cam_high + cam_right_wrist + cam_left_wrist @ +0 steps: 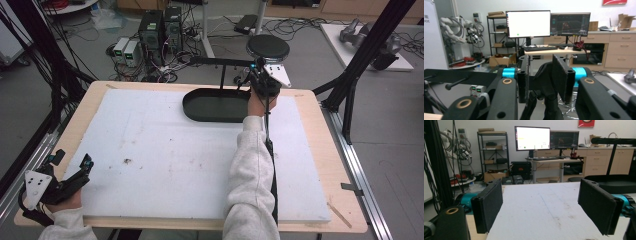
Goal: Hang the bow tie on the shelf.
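Observation:
My left gripper [73, 160] rests at the near left corner of the white foam board [165, 150], jaws wide apart with nothing between them; in the left gripper view it [541, 188] faces across the board. My right gripper [257, 71] is held out over the table's far edge, at the right end of a black stand's horizontal bar [220, 61]. In the right gripper view its jaws [541, 66] are drawn close on a black fitting [546, 80] of that stand. A black oval tray [192, 107] lies just left of the right hand.
The wooden table's rim [332, 165] frames the board. Black frame posts [367, 55] stand at the right, and cables with computer boxes [152, 30] lie beyond the far edge. A round black stool seat [268, 47] sits behind the right gripper. A desk with monitors [532, 138] stands farther off.

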Tool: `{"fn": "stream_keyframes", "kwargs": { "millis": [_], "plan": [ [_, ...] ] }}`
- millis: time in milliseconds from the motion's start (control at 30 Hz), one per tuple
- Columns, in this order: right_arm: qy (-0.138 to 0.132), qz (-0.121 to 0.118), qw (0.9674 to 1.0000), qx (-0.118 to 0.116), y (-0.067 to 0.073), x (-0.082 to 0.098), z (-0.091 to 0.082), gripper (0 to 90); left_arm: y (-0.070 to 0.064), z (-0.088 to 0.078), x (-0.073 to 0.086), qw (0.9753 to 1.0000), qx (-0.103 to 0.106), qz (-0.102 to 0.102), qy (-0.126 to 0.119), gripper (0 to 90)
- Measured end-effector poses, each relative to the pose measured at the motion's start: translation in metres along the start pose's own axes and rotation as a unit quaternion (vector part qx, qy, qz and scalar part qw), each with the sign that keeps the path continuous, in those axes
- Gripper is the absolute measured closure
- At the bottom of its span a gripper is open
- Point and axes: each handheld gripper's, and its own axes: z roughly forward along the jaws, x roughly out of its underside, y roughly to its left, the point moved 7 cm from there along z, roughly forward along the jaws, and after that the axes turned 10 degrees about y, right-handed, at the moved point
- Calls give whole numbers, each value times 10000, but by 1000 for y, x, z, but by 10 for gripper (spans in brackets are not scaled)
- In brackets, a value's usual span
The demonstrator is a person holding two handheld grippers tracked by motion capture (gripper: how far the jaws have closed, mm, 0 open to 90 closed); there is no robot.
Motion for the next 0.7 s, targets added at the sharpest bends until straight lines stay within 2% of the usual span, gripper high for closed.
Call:
{"fn": "stream_keyframes", "kwargs": {
  "millis": [67, 233, 400, 533, 667, 700],
  "plan": [
    [-89, 2, 9999, -54, 1, -6, -5, 597, 0, 0, 0, 10000, 0, 1, -4, 201],
    [-252, -138, 9995, -121, 5, -21, -18, 581, 1, -1, -1, 10000, -42, -2, -29, 201],
    [-171, -142, 9998, 1, 1, -33, -34, 420, 2, -3, -2, 9999, -53, -30, -92, 200],
    [-315, -158, 9993, 151, -5, -45, -52, 277, 1, -3, -3, 9999, -44, -2, -101, 195],
    [-343, -240, 9981, 446, -12, -55, -70, 108, 1, -2, -3, 10000, -35, -12, -80, 194],
    [-336, -277, 9979, 481, -12, -55, -73, 106, 0, -2, -3, 10000, -26, -1, -66, 194]
  ]
}}
